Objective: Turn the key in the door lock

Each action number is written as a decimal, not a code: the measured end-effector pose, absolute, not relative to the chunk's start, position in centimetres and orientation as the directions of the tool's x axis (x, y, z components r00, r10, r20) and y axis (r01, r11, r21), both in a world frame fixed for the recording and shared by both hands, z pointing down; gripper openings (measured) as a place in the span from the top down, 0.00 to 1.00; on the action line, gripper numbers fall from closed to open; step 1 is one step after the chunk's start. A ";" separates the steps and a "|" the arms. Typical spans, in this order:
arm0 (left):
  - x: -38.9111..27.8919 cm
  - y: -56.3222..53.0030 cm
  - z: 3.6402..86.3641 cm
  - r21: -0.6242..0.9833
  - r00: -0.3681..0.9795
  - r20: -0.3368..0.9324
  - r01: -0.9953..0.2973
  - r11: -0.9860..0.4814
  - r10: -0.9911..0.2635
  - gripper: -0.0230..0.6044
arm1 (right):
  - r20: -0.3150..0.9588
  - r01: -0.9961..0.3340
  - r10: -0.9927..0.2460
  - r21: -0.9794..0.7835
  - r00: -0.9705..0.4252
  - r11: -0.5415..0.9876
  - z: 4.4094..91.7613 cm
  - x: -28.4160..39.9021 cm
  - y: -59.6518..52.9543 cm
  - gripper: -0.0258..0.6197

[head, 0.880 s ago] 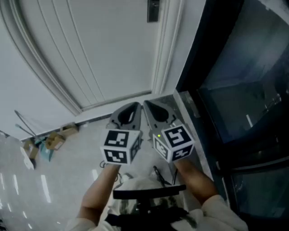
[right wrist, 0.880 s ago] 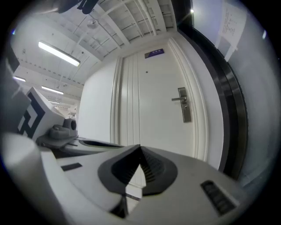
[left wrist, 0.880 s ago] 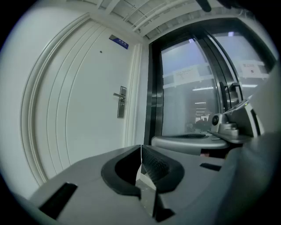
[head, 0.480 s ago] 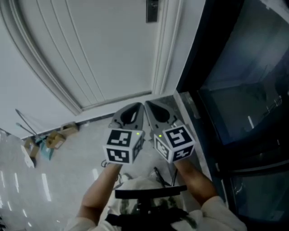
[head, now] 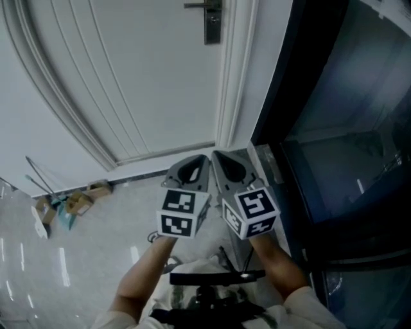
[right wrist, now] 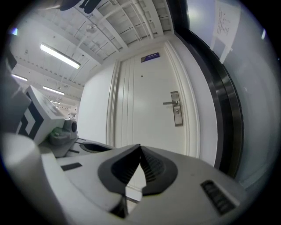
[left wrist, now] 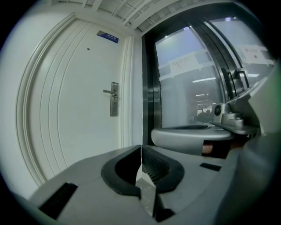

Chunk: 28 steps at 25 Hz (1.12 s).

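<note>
The white door (head: 135, 77) carries a metal lock plate (head: 212, 24) with a lever handle (head: 200, 6) at the top edge of the head view. No key can be made out in it. The same lock plate (left wrist: 114, 99) shows far ahead in the left gripper view, and the lock plate (right wrist: 176, 109) likewise in the right gripper view. My left gripper (head: 200, 160) and right gripper (head: 219, 158) are held side by side, well short of the door, below the lock. Both are shut with nothing between their pads.
A dark glass panel in a black frame (head: 334, 128) stands right of the door frame (head: 237, 77). Scraps and sticks (head: 67, 202) lie on the glossy floor at the left by the door's foot. A small blue sign (left wrist: 107, 37) sits high on the door.
The head view has tipped upward: more of the lock plate shows and the lever handle has come into view. Both grippers sit a little lower in the picture, still shut and side by side.
</note>
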State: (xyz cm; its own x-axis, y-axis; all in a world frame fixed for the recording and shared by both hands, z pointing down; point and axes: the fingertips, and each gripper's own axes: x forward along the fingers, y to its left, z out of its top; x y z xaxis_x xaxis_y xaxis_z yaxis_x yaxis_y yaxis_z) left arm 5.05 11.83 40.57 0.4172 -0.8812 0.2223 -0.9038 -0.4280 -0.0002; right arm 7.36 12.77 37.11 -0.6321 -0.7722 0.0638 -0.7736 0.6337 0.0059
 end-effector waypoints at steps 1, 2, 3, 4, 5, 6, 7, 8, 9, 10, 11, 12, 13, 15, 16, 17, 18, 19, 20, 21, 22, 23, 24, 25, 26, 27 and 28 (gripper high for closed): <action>5.5 11.6 40.4 -0.005 0.414 0.221 -0.905 -0.425 -0.883 0.93 | 0.062 -0.772 -0.771 0.012 -0.634 0.636 37.0 7.8 12.6 0.95; 5.9 11.4 40.3 -0.007 0.410 0.220 -0.907 -0.422 -0.885 0.93 | 0.061 -0.770 -0.769 0.015 -0.637 0.638 36.9 8.1 12.4 0.95; 6.2 11.2 40.1 -0.008 0.405 0.219 -0.909 -0.417 -0.888 0.93 | 0.061 -0.767 -0.766 0.017 -0.639 0.641 36.8 8.4 12.3 0.95; 6.4 11.0 40.0 -0.009 0.399 0.219 -0.912 -0.411 -0.890 0.93 | 0.061 -0.765 -0.765 0.017 -0.642 0.643 36.7 8.7 12.2 0.95; 6.6 10.9 39.9 -0.010 0.395 0.218 -0.914 -0.406 -0.893 0.93 | 0.059 -0.764 -0.764 0.018 -0.643 0.644 36.6 8.9 12.0 0.95; 6.7 10.7 39.8 -0.010 0.392 0.216 -0.915 -0.403 -0.894 0.93 | 0.057 -0.764 -0.764 0.019 -0.643 0.644 36.5 9.0 11.8 0.95; 6.8 10.5 39.7 -0.008 0.390 0.214 -0.916 -0.401 -0.896 0.93 | 0.056 -0.765 -0.764 0.019 -0.642 0.644 36.4 9.2 11.6 0.95; 6.9 10.2 39.6 -0.006 0.389 0.212 -0.917 -0.399 -0.896 0.93 | 0.057 -0.765 -0.764 0.017 -0.642 0.644 36.4 9.3 11.3 0.95; 6.9 9.8 39.5 -0.004 0.388 0.212 -0.917 -0.398 -0.897 0.93 | 0.060 -0.765 -0.764 0.016 -0.643 0.644 36.5 9.4 11.0 0.95; 7.0 9.5 39.5 -0.001 0.389 0.211 -0.917 -0.398 -0.897 0.93 | 0.065 -0.765 -0.764 0.015 -0.642 0.644 36.6 9.4 10.6 0.95; 7.0 9.1 39.5 0.002 0.390 0.211 -0.917 -0.399 -0.896 0.93 | 0.069 -0.765 -0.764 0.015 -0.641 0.644 36.7 9.4 10.3 0.95; 7.0 8.7 39.6 0.005 0.392 0.211 -0.917 -0.400 -0.896 0.93 | 0.072 -0.766 -0.765 0.016 -0.640 0.642 36.8 9.4 9.9 0.95; 7.0 8.3 39.6 0.007 0.394 0.210 -0.916 -0.402 -0.895 0.93 | 0.074 -0.767 -0.766 0.017 -0.638 0.641 36.9 9.3 9.5 0.95; 6.9 7.3 39.8 0.009 0.401 0.208 -0.913 -0.409 -0.892 0.93 | 0.077 -0.771 -0.770 0.024 -0.634 0.637 37.0 9.0 8.5 0.95; 6.7 6.6 39.9 0.010 0.406 0.207 -0.911 -0.413 -0.890 0.93 | 0.079 -0.774 -0.773 0.030 -0.629 0.633 37.1 8.8 7.9 0.95; 6.6 5.9 40.1 0.011 0.411 0.205 -0.909 -0.418 -0.888 0.93 | 0.083 -0.777 -0.777 0.038 -0.624 0.628 37.3 8.7 7.2 0.95; 6.3 5.1 40.1 0.013 0.416 0.203 -0.906 -0.422 -0.887 0.93 | 0.088 -0.781 -0.781 0.046 -0.618 0.623 37.5 8.4 6.4 0.95; 6.1 4.1 40.2 0.016 0.421 0.201 -0.904 -0.426 -0.885 0.93 | 0.092 -0.784 -0.785 0.052 -0.613 0.619 37.6 8.1 5.6 0.95; 5.7 3.2 40.3 0.018 0.425 0.198 -0.902 -0.430 -0.883 0.93 | 0.094 -0.787 -0.788 0.056 -0.609 0.615 37.7 7.8 4.7 0.95; 5.3 2.2 40.4 0.021 0.429 0.196 -0.901 -0.434 -0.882 0.93 | 0.098 -0.789 -0.790 0.060 -0.605 0.611 37.8 7.3 3.7 0.95; 4.9 1.2 40.4 0.023 0.434 0.193 -0.899 -0.438 -0.880 0.93 | 0.102 -0.792 -0.793 0.065 -0.600 0.607 37.9 6.8 2.9 0.95; 4.4 0.3 40.4 0.027 0.439 0.191 -0.896 -0.442 -0.878 0.93 | 0.103 -0.795 -0.797 0.069 -0.595 0.603 37.9 6.3 1.9 0.95; 3.8 -0.6 40.3 0.032 0.446 0.190 -0.893 -0.448 -0.875 0.93 | 0.103 -0.799 -0.801 0.072 -0.590 0.597 37.8 5.8 1.0 0.95; 3.3 -1.4 40.3 0.039 0.454 0.191 -0.890 -0.455 -0.871 0.93 | 0.102 -0.803 -0.806 0.074 -0.584 0.591 37.8 5.2 0.1 0.95; 2.7 -2.3 40.2 0.047 0.463 0.191 -0.885 -0.463 -0.866 0.93 | 0.100 -0.807 -0.810 0.077 -0.578 0.586 37.6 4.6 -0.8 0.95; 2.1 -3.2 40.0 0.054 0.471 0.189 -0.881 -0.470 -0.862 0.93 | 0.101 -0.809 -0.813 0.082 -0.574 0.582 37.4 4.0 -1.7 0.95; 1.4 -4.2 39.7 0.057 0.478 0.185 -0.878 -0.476 -0.859 0.93 | 0.104 -0.811 -0.815 0.089 -0.570 0.578 37.2 3.2 -2.5 0.95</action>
State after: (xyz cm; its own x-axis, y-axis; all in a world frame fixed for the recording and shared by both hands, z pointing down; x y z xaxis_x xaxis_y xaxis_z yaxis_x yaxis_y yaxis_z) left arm 1.39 -4.17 39.73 0.4778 -0.8587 0.1854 -0.8776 -0.4760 0.0571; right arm 3.24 -2.51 37.16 -0.5695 -0.8153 0.1044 -0.8112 0.5780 0.0888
